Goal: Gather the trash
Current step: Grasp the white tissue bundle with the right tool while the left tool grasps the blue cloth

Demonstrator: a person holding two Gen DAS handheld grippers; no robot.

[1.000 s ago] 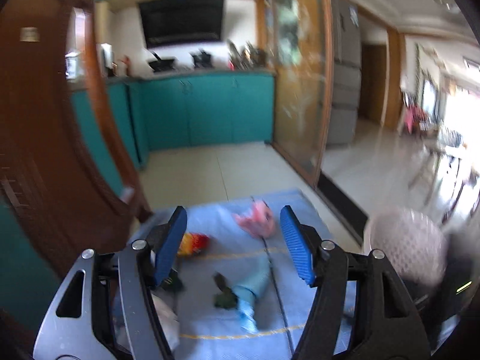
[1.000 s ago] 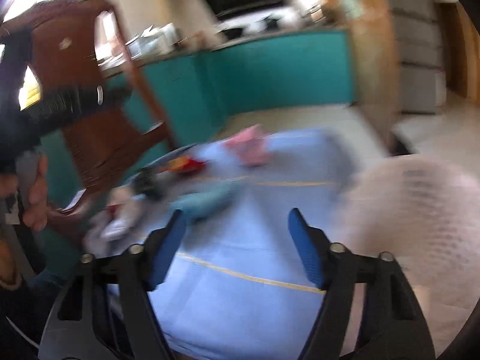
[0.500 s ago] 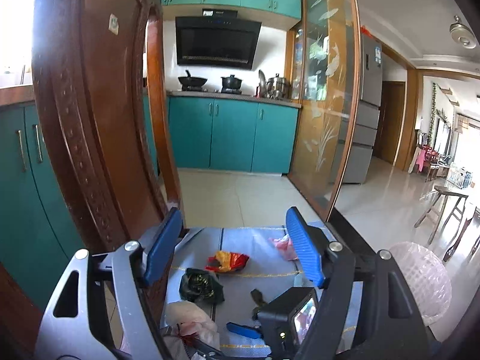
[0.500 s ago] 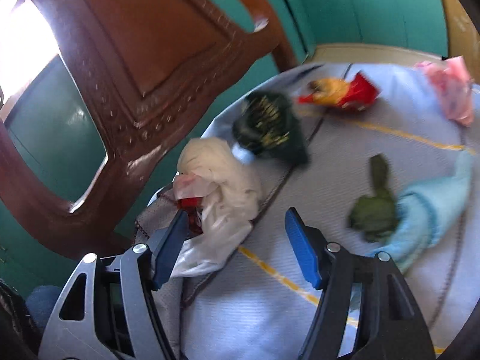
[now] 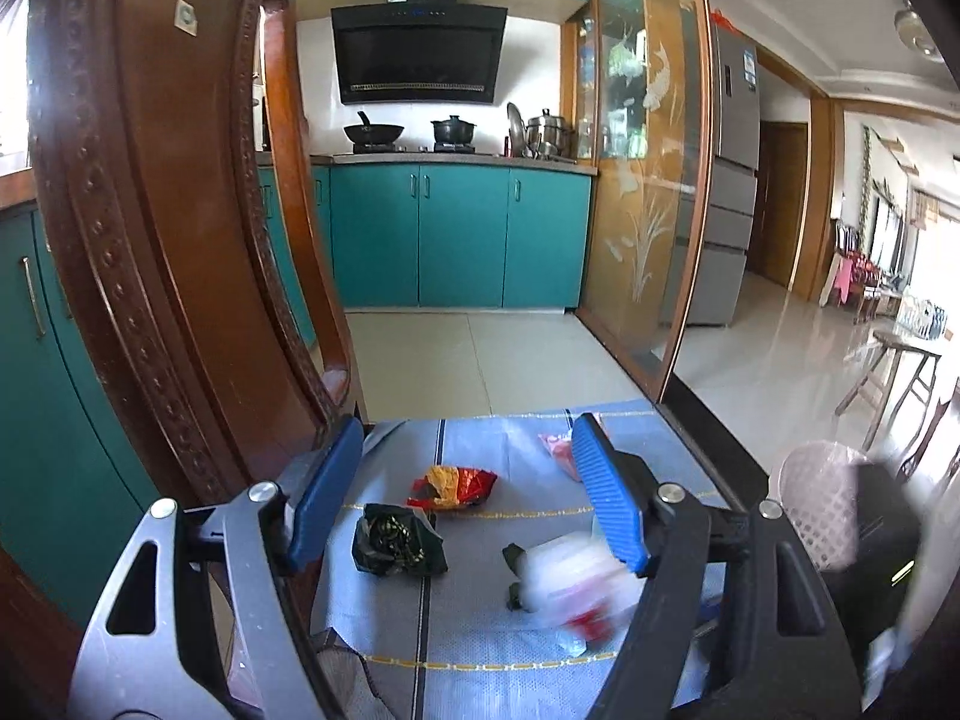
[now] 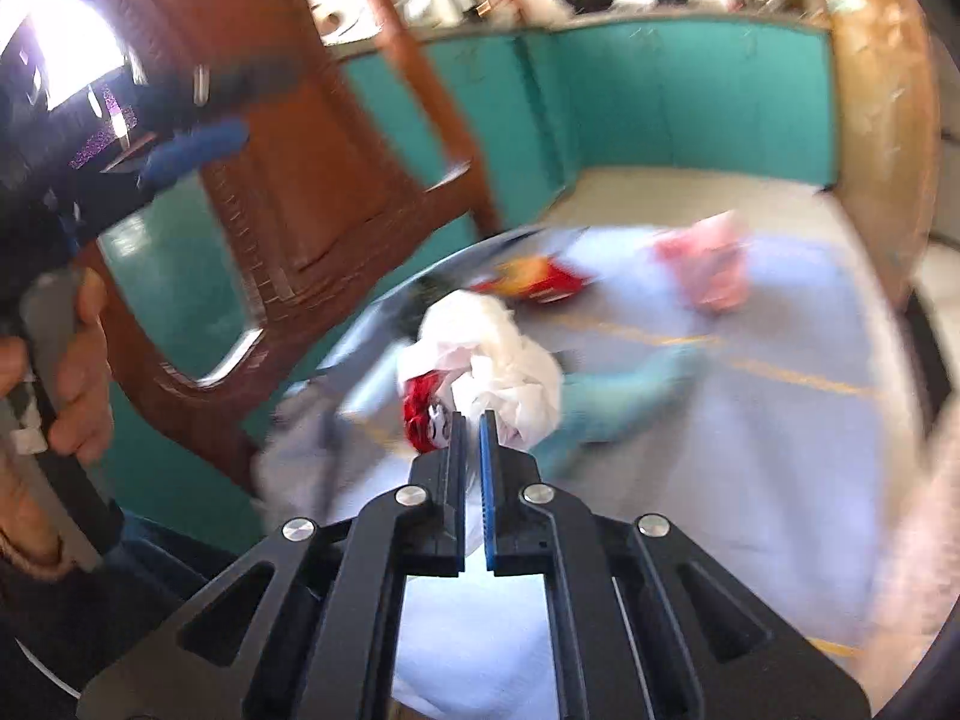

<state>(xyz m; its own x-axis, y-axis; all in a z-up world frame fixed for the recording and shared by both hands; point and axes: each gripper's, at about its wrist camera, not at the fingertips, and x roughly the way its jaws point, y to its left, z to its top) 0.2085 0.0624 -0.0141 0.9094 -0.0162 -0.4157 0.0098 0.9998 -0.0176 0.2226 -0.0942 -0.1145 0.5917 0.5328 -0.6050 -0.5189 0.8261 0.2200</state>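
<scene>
Right gripper (image 6: pixel 471 420): blades pressed together, pinching the near edge of a crumpled white plastic bag (image 6: pixel 498 360) with a red printed patch. The bag hangs off the blade tips, lifted above the blue table cover (image 6: pixel 750 480); heavy blur in this view, so the exact bite point is uncertain. Judgement: gripped at 1 edge so the whole bundle can be carried to the pink mesh bin (image 5: pixel 822 504), which stands off the cover's right edge.

Left gripper (image 5: pixel 474 498): blades spread wide, nothing between the pads. It hovers low over the cover's near edge, held ready for the next piece.

Trash on the cover, relative to the left blades:
- black crumpled wrapper (image 5: pixel 396 546), just inside the left blade;
- red-yellow snack packet (image 5: pixel 453 486), beyond it, between the blades;
- pink bag (image 5: pixel 555 447), far side, behind the right blade tip.
</scene>
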